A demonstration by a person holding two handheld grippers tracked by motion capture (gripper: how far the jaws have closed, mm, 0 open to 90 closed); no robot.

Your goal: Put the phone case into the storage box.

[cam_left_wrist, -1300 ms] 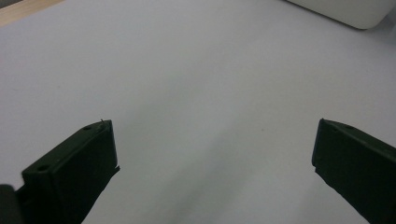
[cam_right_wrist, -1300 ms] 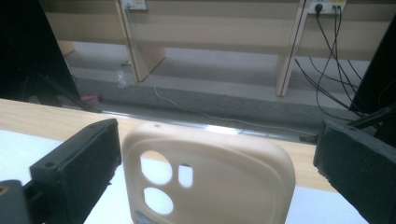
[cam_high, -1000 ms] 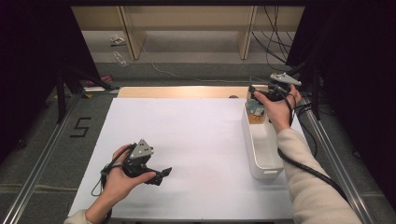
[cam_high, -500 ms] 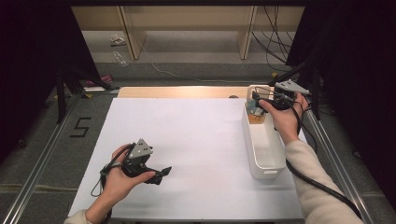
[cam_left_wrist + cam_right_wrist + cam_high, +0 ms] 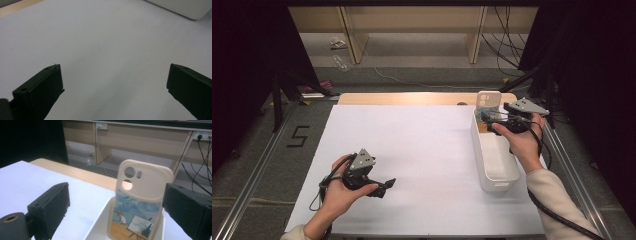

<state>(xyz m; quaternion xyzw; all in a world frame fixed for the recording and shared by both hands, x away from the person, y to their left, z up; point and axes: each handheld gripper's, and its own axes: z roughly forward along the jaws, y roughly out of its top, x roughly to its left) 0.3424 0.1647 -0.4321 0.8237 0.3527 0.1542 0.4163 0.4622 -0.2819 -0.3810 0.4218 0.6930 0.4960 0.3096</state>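
Note:
A cream phone case (image 5: 488, 100) with a painted picture on its back stands upright at the far end of a white bin (image 5: 502, 186). In the right gripper view the phone case (image 5: 140, 202) rises from the bin (image 5: 100, 225) between the two jaws. My right gripper (image 5: 484, 119) is open, with its jaws spread either side of the case; the right gripper (image 5: 116, 188) has one jaw near the case's right edge and one well off to its left. My left gripper (image 5: 387, 185) rests low over the white table at the near left; the left gripper (image 5: 113, 82) is open and holds nothing.
A white sheet (image 5: 422, 150) covers the table, with a strip of wood (image 5: 412, 98) along its far edge. A corner of the bin (image 5: 180, 7) shows far off in the left gripper view. Cables (image 5: 507, 45) and shelving stand behind the table.
My right hand has drawn back toward the near side along the bin, and the phone case now stands in plain view at the bin's far end. The left gripper has stayed put.

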